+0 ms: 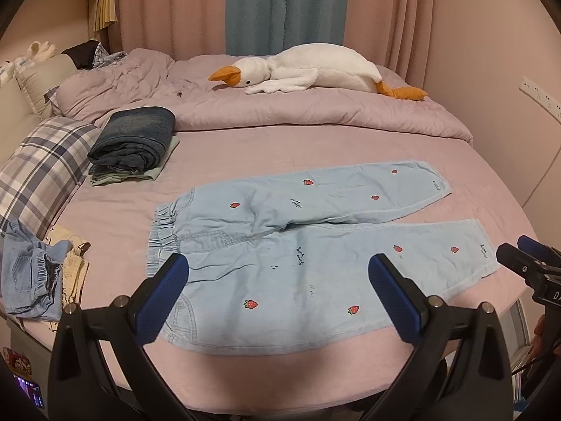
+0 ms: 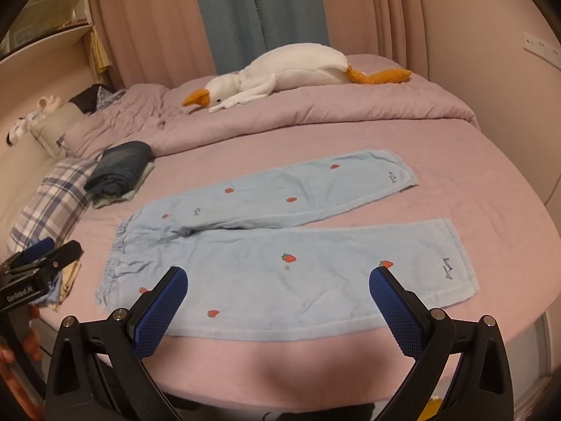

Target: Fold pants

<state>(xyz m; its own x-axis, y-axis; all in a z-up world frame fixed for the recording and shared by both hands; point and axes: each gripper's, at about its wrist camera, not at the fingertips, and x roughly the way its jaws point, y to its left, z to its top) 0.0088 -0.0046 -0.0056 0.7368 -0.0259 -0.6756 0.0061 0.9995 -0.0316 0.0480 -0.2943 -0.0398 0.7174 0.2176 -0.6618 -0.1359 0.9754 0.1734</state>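
Note:
Light blue pants (image 1: 280, 245) with small red strawberries lie flat on the pink bed, waistband to the left, two legs spread to the right. They also show in the right wrist view (image 2: 280, 245). My left gripper (image 1: 278, 273) is open and empty, above the near hip and thigh. My right gripper (image 2: 278, 284) is open and empty, above the near leg. The right gripper shows at the right edge of the left wrist view (image 1: 515, 252); the left gripper shows at the left edge of the right wrist view (image 2: 52, 251).
A stack of folded dark jeans (image 1: 135, 140) sits at the back left beside a plaid pillow (image 1: 42, 172). More clothes (image 1: 35, 273) lie at the left edge. A plush goose (image 1: 308, 70) lies on the rumpled quilt behind. The bed's front edge (image 1: 280, 379) is close.

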